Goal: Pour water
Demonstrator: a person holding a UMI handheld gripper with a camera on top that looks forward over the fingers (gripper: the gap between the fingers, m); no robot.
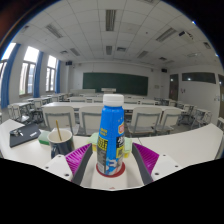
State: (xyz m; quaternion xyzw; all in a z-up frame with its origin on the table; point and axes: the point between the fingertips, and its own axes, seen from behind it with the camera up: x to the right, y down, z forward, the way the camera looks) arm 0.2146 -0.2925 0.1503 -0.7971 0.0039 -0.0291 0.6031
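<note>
- The jaws (110, 168) are clenched on the white plastic bottle with blue cap and blue label (112, 133); the purple pads (147, 155) press its lower body from both sides.
- Bottle stands upright between the fingers, over the white table (190, 143); whether its base touches the surface cannot be told.
- Label print is too small to read.
- A dark round cup with a pale rim (60, 140) stands on the table just beside the bottle; its contents are not discernible.
- A dark flat object (24, 131) lies near the cup, unidentifiable.
- Rows of pale desks and chairs (140, 118) and a green chalkboard (113, 81) lie beyond.
</note>
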